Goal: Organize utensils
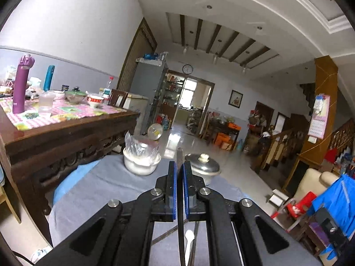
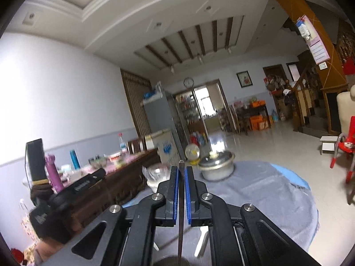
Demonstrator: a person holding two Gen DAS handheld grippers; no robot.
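In the left wrist view, the left gripper [image 1: 179, 166] is seen clamped on a thin dark utensil handle [image 1: 180, 199]; it is held above the grey cloth [image 1: 106, 184], near whose far edge a plastic-covered white bowl [image 1: 142, 157] and a lidded metal pot [image 1: 203, 166] stand; a white spoon [image 1: 189, 239] lies below; in the right wrist view, the right gripper [image 2: 181, 173] is seen closed on a thin dark utensil [image 2: 180, 210], with the pot [image 2: 216, 166] near the cloth's far edge and open floor [image 2: 277, 141] beyond.
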